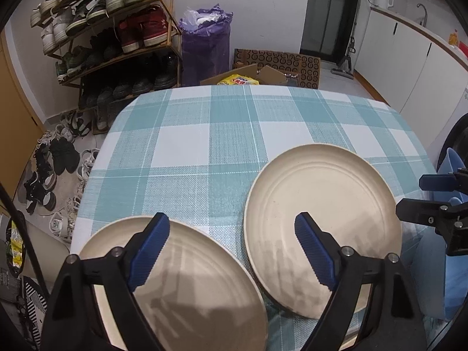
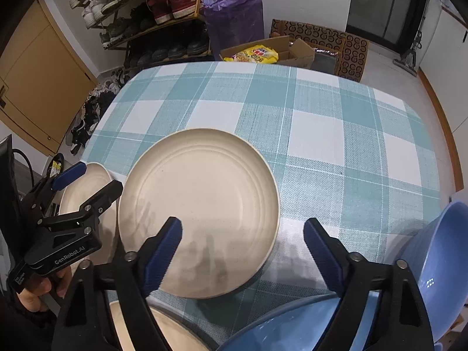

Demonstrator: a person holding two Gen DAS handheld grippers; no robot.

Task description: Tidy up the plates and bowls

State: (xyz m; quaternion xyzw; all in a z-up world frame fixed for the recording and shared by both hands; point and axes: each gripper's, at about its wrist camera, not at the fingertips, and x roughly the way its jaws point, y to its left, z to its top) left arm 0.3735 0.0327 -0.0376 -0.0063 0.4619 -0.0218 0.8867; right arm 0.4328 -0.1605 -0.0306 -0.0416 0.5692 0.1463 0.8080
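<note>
Cream plates (image 2: 199,204) bare, blue bowls (image 2: 438,263) bare, left tongs (image 1: 232,231) and right tongs (image 2: 242,234) wide apart, gripping nothing.

We see a worktop (image 2: 321,134) in teal-and-white check; on it lie cream plates (image 2: 199,210) and blue bowls (image 2: 438,263).

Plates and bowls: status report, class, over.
Left gripper open, empty, above left plate. Right gripper open, empty, over middle plate. Blue bowls at right. Nothing in the way.
</note>
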